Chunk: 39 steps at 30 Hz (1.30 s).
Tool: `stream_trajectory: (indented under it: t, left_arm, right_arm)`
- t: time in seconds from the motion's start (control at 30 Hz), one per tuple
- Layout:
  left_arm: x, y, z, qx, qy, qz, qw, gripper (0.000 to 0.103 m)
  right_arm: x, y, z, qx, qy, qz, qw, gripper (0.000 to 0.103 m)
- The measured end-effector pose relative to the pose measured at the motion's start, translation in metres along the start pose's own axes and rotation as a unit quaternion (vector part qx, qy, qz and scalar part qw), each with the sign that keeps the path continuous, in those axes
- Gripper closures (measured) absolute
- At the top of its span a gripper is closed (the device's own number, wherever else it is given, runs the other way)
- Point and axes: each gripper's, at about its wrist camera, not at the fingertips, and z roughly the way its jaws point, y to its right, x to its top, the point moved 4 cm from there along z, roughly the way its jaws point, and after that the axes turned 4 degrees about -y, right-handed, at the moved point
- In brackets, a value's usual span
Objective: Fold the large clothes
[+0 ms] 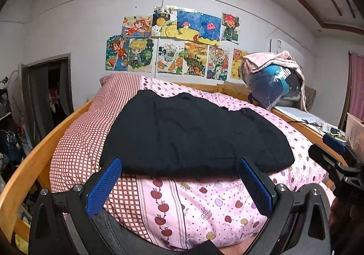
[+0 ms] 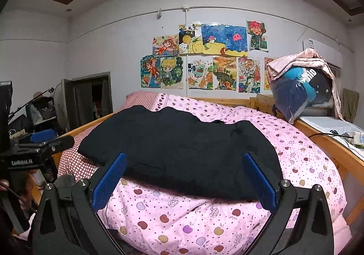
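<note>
Left wrist view: black garment lies spread on pink apple-print quilt, soft base for folding. Left gripper spread wide, empty, hovering at near hem. Right gripper visible at right edge. Bagged bundle beyond the garment, clear of it.

Right wrist view: garment broad, flat; whether already folded, can't tell. Right gripper released, nothing held. Wooden rail bounds right side.

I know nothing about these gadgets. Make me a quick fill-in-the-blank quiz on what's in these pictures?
1. The garment spread on the bed is ____ in colour.
2. The quilt under it is printed with little ____.
3. Both the left gripper and right gripper have their jaws ____.

Missing words: black; apples; open
</note>
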Motion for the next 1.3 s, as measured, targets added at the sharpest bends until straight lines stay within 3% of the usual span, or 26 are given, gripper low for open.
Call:
stream_trajectory:
  t: [1.3]
  left_arm:
    - [-0.022,0.005,0.010,0.013,-0.013,0.022,0.9996,0.000]
  right_arm:
    - [-0.031,-0.006,0.017,-0.016,-0.032,0.011,0.999,0.003]
